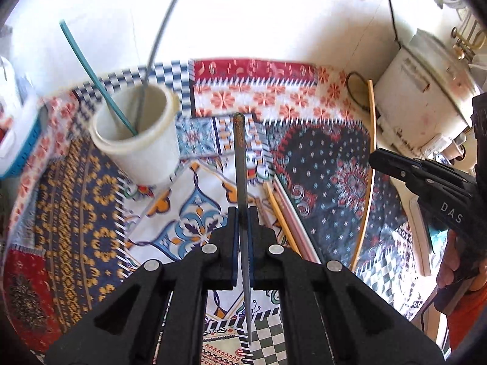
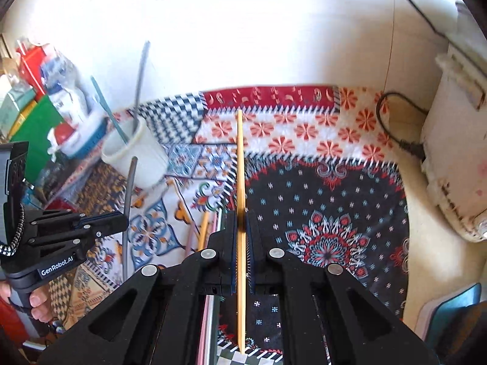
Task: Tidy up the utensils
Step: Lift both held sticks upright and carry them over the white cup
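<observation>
My left gripper (image 1: 242,214) is shut on a grey chopstick (image 1: 239,164) with a rusty tip, held above the patterned cloth (image 1: 91,213). My right gripper (image 2: 242,217) is shut on a yellow chopstick (image 2: 240,158), also lifted off the cloth. Each view shows the other gripper: the right gripper (image 1: 376,159) with its yellow chopstick (image 1: 369,152), the left gripper (image 2: 123,220) with its grey chopstick (image 2: 129,188). A white cup (image 1: 143,152) (image 2: 143,164) at the back left holds a teal stick (image 1: 91,76) and a grey stick (image 1: 155,48). A yellow stick (image 1: 278,210) and a pink stick (image 1: 292,219) lie on the cloth between the grippers.
A white rice cooker (image 2: 450,167) with a black power cord (image 2: 395,133) stands at the right edge of the cloth (image 2: 334,200). A blue basket (image 2: 88,144) with bottles sits left of the cup. A white wall (image 2: 243,30) runs behind. A hand (image 2: 36,301) grips the left tool's handle.
</observation>
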{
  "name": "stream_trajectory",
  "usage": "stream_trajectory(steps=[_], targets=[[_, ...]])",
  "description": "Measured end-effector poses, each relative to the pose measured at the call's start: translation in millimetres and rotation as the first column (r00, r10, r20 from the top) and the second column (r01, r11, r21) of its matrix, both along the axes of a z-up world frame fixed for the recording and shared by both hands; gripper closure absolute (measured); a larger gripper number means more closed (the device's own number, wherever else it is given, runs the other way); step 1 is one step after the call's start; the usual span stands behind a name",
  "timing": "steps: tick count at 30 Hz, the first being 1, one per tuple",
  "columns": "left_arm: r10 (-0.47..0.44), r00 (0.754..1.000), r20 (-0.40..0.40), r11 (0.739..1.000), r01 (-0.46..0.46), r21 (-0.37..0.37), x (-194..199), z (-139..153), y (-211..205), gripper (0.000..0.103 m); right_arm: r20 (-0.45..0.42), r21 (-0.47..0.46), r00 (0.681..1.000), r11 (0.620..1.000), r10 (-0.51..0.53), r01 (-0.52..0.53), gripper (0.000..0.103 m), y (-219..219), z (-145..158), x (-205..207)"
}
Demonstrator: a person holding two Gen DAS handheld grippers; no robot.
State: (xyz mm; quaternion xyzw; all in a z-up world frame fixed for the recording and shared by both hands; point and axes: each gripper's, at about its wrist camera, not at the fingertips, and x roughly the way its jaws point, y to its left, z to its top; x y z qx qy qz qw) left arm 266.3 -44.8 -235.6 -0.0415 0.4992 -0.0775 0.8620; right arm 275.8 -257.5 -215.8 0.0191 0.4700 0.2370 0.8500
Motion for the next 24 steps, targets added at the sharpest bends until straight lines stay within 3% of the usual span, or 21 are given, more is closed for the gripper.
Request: stream_trajectory(steps=[10,14,19,24], targets=[[0.004,0.996,0.094,1.000,-0.003,-0.013,-10,40,3,0.103,0.083,0.021,0.996,1.000,0.021,-0.023,0.098,2,31,-15],[-0.006,1.000,0.008,0.999,0.006,-0.041,-2,22,6,0.102,0.084,0.016,0.996,1.000,0.026,-0.027,0.098,4,32,-19],[0.012,0.993,-0.115,1.000,-0.010,0.014,11,-22,6,0.097,0.086,0.030,0.996,0.999,0.016,-0.019,0.098,-1,35,-21],[0.017,0.981,-0.195,1.000,-0.013,0.021,21,-56,4,0.090,0.101,0.042,0.995,0.999,0.002,-0.006,0.098,-6,41,-23]])
